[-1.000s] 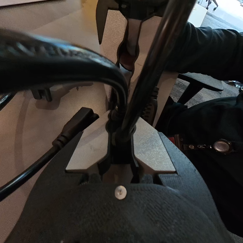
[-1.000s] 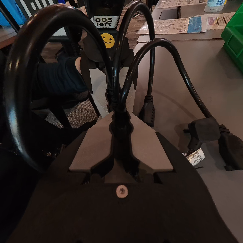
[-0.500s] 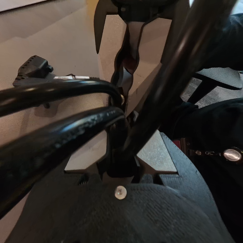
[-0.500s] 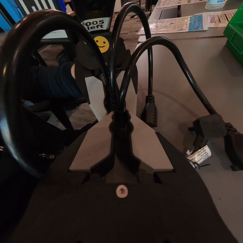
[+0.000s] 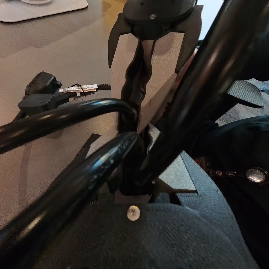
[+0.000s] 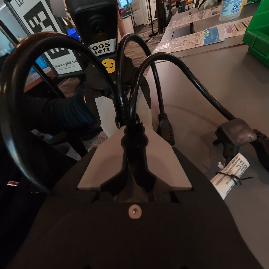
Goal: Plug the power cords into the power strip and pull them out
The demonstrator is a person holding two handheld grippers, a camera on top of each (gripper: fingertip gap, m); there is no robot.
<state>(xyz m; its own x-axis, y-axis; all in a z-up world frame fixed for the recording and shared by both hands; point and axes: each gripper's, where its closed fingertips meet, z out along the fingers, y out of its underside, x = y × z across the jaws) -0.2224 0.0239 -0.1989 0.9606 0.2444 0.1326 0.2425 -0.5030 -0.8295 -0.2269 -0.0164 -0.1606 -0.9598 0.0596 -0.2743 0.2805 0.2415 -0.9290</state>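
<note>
My two grippers face each other tip to tip above the grey table's (image 6: 203,87) edge. My right gripper (image 6: 133,128) is shut on a black power cord (image 6: 182,62) that arches over to a flat angled plug (image 6: 235,132) lying on the table. It also shows in the left wrist view (image 5: 131,115), shut on that cord (image 5: 65,116). My left gripper (image 5: 135,139) is shut on black cord; one thick strand (image 5: 94,167) crosses its left finger and another (image 5: 203,72) rises to the right. It also shows in the right wrist view (image 6: 125,110). No power strip shows.
A second cord end with a ribbed connector (image 6: 166,131) rests on the table, near a white tag (image 6: 230,176). A green bin (image 6: 259,36), papers (image 6: 196,36) and a bottle (image 6: 231,8) stand far right. A person's sleeve (image 6: 58,113) and a chair (image 5: 244,93) are off the table.
Both grippers stayed shut on the cords and close together. The cords swung across the left wrist view, and the flat plug with its tag came into sight there.
</note>
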